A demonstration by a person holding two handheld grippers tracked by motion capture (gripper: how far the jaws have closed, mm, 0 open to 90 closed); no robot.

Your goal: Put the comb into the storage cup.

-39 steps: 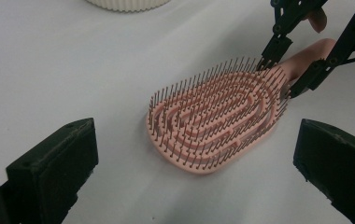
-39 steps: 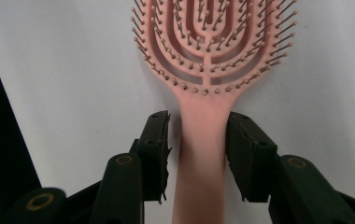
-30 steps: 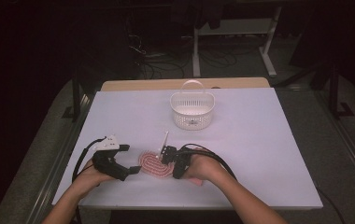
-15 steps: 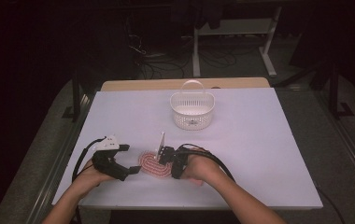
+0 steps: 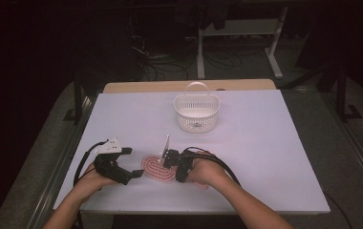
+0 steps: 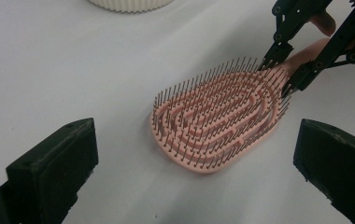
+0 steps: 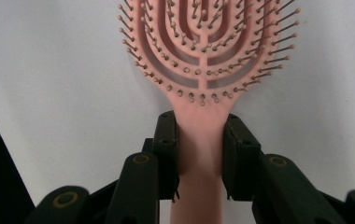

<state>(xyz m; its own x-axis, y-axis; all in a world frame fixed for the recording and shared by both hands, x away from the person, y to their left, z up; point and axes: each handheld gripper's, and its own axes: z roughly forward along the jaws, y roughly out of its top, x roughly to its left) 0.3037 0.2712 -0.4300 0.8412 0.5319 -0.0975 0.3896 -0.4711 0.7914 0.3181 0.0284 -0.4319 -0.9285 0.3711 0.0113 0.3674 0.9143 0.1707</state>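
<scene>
I have the right gripper (image 7: 199, 154) clamped on the neck of the pink hairbrush (image 7: 199, 51), which lies bristles up on the white table (image 5: 265, 143) at about 6 o'clock from the white basket (image 5: 196, 112). My left gripper (image 6: 194, 182) hangs released at the brush's 9 o'clock, touching nothing. Before lifting, I'd keep the pads square across the handle so the heavy head can't swing down.

High view looks down across the table (image 5: 265, 143); both gripper views sit close, sharing the hairbrush (image 6: 217, 119).
</scene>
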